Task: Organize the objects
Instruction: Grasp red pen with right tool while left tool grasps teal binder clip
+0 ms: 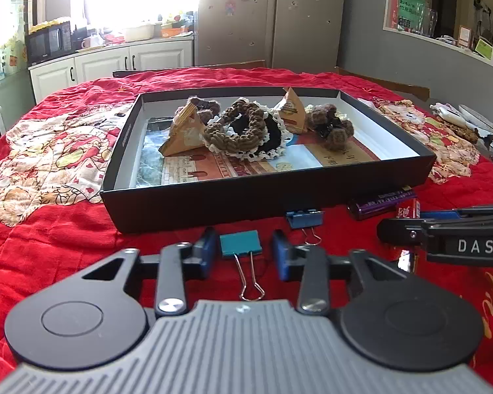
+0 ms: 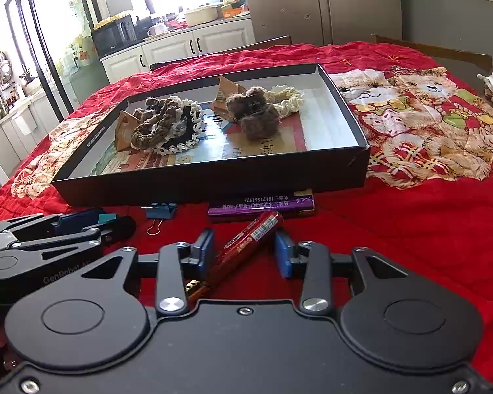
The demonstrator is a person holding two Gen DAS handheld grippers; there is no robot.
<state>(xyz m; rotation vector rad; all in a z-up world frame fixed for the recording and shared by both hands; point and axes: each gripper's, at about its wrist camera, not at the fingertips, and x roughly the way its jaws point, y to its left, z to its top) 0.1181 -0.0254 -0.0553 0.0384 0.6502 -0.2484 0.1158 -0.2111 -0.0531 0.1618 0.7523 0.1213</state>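
Teal binder clip point(image 1: 240, 244) between left tool point(image 1: 240, 253) pads, gaps either side, wire handles trailing back; red tube point(image 2: 251, 238) slanting diagonally through half-open right tool point(image 2: 243, 252), unclamped, below black box point(image 1: 272, 193).

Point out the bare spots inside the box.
Free: white floor along the box right wall, beside the brown pom-pom; the printed sheet by the near wall. Crowded: the middle and back, with scrunchies and paper packets.
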